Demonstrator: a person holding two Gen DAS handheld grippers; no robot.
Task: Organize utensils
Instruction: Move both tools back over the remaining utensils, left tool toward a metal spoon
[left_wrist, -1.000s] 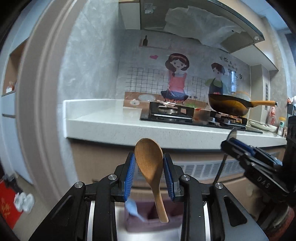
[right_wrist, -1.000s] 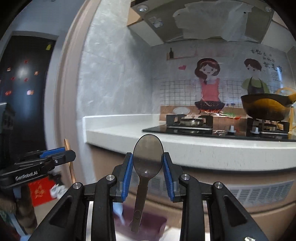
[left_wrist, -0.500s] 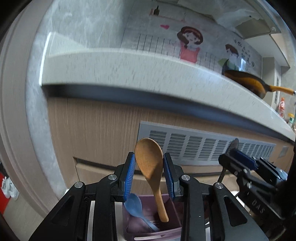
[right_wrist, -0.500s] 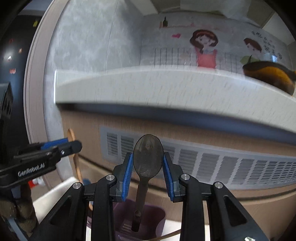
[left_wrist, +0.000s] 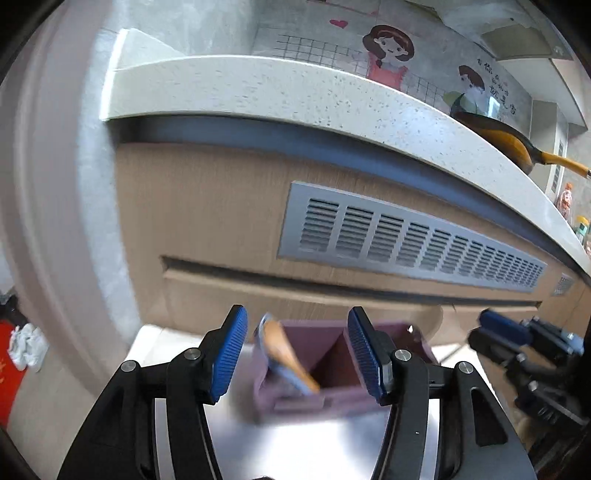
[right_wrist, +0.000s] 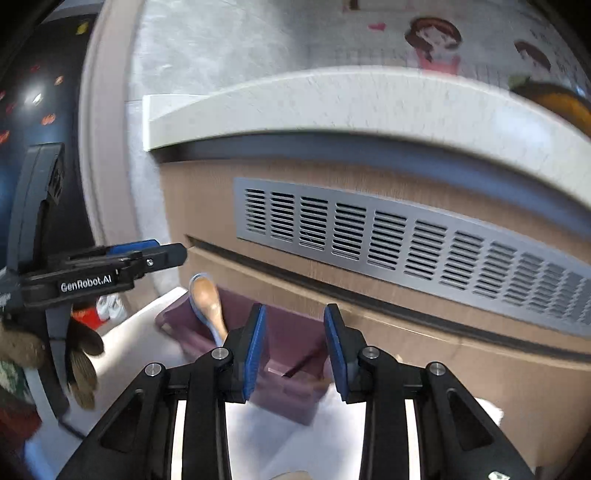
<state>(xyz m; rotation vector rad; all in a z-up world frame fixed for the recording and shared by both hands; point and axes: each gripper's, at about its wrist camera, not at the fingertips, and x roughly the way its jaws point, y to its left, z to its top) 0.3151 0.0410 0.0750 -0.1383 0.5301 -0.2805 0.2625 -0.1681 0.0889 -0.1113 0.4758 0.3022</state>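
A purple utensil holder stands on a white surface just ahead of both grippers; it also shows in the right wrist view. A wooden spoon leans in its left compartment beside a blue spoon; the wooden spoon stands bowl up in the right wrist view. A dark metal spoon handle lies in the right compartment. My left gripper is open and empty above the holder. My right gripper is open and empty over it.
A wooden cabinet front with a grey vent grille rises right behind the holder, under a white stone countertop. A pan sits on the counter at right. A pale door frame stands at left.
Both grippers have tilted down over the holder and opened. The wooden spoon left my left gripper and the metal spoon left my right gripper; both now sit in the holder.
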